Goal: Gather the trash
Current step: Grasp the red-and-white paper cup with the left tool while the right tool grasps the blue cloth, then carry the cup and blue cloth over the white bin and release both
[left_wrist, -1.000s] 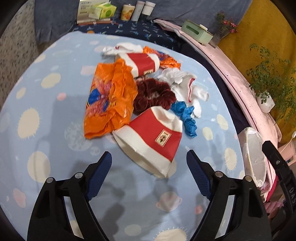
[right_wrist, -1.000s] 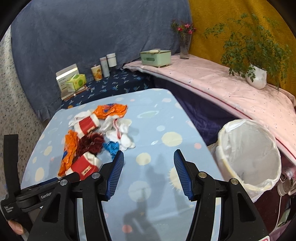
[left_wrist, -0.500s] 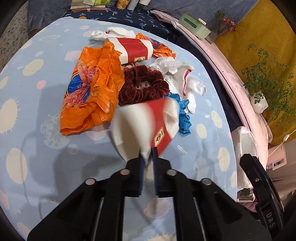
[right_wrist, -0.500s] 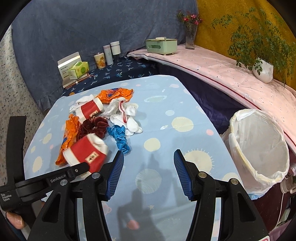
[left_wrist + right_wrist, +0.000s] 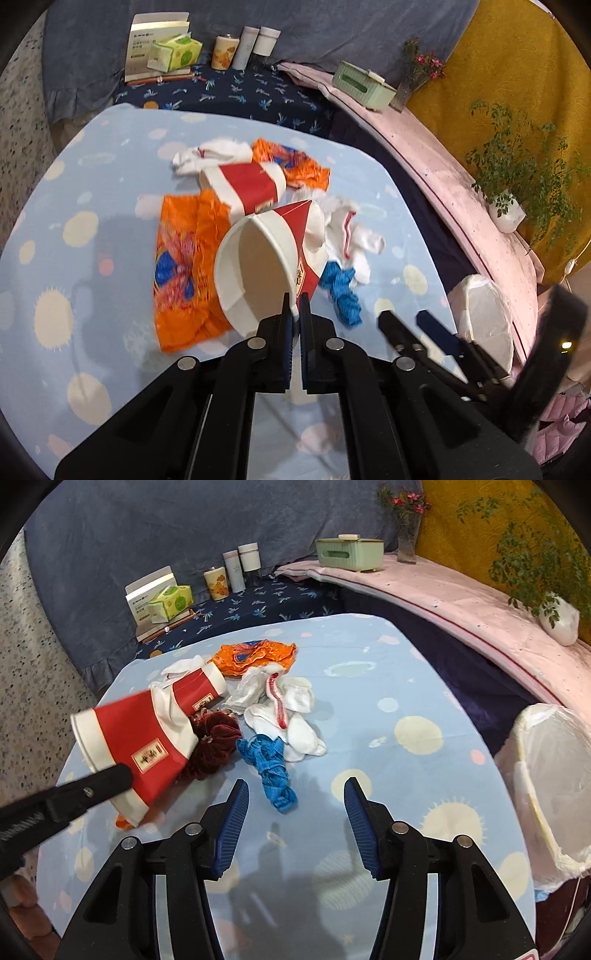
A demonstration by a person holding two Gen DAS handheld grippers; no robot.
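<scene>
My left gripper [image 5: 294, 304] is shut on the rim of a red and white paper cup [image 5: 266, 266] and holds it above the table; the cup also shows in the right wrist view [image 5: 136, 749]. My right gripper [image 5: 295, 805] is open and empty over the table, just in front of a blue scrunchie [image 5: 271, 766]. Behind lie a second red and white cup [image 5: 197, 692], a dark red scrunchie [image 5: 214, 742], white socks [image 5: 284, 712], an orange wrapper [image 5: 184, 266] and another orange wrapper [image 5: 255, 655].
A white-lined trash bin [image 5: 550, 782] stands at the table's right edge. The table has a blue spotted cloth [image 5: 406, 686]. Boxes and bottles [image 5: 236, 570] stand at the back. A pink shelf [image 5: 480, 616] holds a green box and potted plants.
My left gripper closed on the near paper cup's rim and lifted it off the table, turning its mouth toward the camera. My right gripper moved closer over the table and stayed open.
</scene>
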